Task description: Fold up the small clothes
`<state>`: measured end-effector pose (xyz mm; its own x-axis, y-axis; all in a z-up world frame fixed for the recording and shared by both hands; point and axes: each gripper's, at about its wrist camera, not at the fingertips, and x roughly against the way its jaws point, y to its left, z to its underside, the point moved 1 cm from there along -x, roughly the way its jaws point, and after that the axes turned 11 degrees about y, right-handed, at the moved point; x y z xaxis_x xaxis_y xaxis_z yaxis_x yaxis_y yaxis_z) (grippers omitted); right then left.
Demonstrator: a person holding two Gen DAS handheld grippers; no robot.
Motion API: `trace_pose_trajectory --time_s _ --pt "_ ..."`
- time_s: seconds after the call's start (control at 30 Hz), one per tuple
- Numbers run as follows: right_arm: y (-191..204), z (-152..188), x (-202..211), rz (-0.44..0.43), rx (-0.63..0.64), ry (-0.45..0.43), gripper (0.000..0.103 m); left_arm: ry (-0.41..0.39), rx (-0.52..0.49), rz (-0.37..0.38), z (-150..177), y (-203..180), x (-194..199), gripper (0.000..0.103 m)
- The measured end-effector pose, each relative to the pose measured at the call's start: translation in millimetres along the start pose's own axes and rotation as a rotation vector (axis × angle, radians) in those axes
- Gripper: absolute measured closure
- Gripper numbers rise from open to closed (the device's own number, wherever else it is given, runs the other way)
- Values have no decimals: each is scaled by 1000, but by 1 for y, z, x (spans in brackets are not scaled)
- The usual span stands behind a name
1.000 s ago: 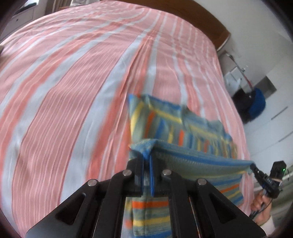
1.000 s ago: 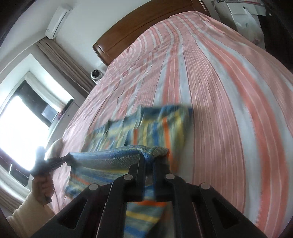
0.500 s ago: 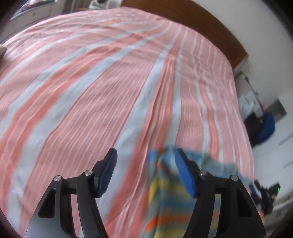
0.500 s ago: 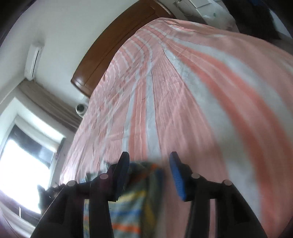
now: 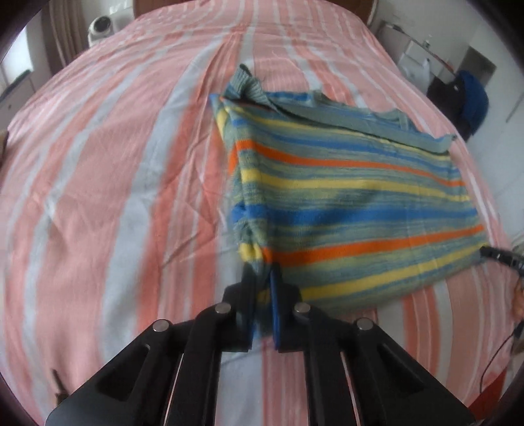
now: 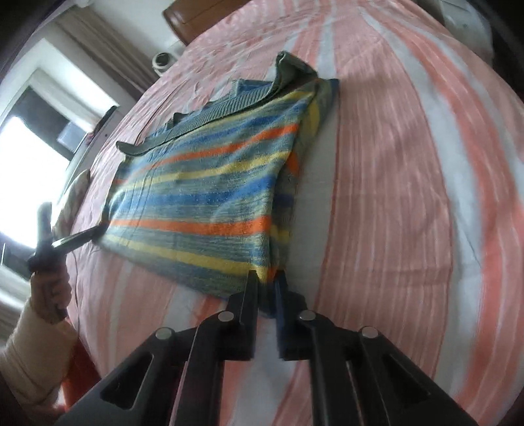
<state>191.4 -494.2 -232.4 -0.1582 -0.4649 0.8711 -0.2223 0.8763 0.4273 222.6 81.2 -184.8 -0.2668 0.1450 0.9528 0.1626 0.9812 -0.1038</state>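
Note:
A striped knit garment (image 5: 344, 183), blue, yellow, orange and grey-green, lies folded flat on the bed; it also shows in the right wrist view (image 6: 209, 196). My left gripper (image 5: 262, 281) is shut on the garment's near left corner. My right gripper (image 6: 267, 281) is shut on its near right corner. Each gripper's tip shows in the other view, the right gripper (image 5: 491, 254) at the garment's right edge and the left gripper (image 6: 95, 232) at its left edge. A ribbed hem (image 6: 209, 116) runs along the garment's far edge, curled up at one corner.
The bed has a pink and white striped cover (image 5: 108, 183) that spreads wide around the garment. A wooden headboard (image 6: 196, 19) stands at the far end. A white round device (image 5: 101, 26) sits beside the bed; a dark chair with blue cloth (image 5: 465, 98) stands at the right.
Both grippers let go of the lifted fold, opened, then came back down and shut on the garment's near corners. The garment now lies flat, folded over.

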Motion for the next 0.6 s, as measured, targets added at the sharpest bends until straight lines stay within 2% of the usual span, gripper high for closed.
trace_pose_trajectory --time_s 0.1,0.2,0.27,0.3,0.37,0.4,0.43,0.5,0.53,0.57,0.6 --pt "7 12 18 52 23 -3 96 23 -34 -12 9 5 2 98" --pt "-2 11 -11 79 2 62 96 35 -56 -55 8 1 -13 98" --pt "-3 5 -17 73 -5 55 95 18 -45 -60 3 2 -15 94" --pt "-3 3 -15 68 -8 51 93 13 -33 -57 4 4 -13 88" --pt "-3 3 -9 67 -2 49 76 2 -9 -49 10 11 -4 67" --pt "-4 4 -3 86 -1 59 65 -24 2 -71 17 15 7 50" --pt "-4 5 9 117 1 59 64 -67 5 -94 23 17 16 38" --pt "9 1 37 174 38 11 64 -193 9 -152 38 21 38 26" --pt "19 0 47 174 59 -7 64 -235 19 -179 42 22 44 20" --pt "29 -7 55 150 76 -22 64 -293 45 -216 48 25 46 18" --pt "44 -19 60 99 86 -30 64 -324 67 -232 51 28 45 16"
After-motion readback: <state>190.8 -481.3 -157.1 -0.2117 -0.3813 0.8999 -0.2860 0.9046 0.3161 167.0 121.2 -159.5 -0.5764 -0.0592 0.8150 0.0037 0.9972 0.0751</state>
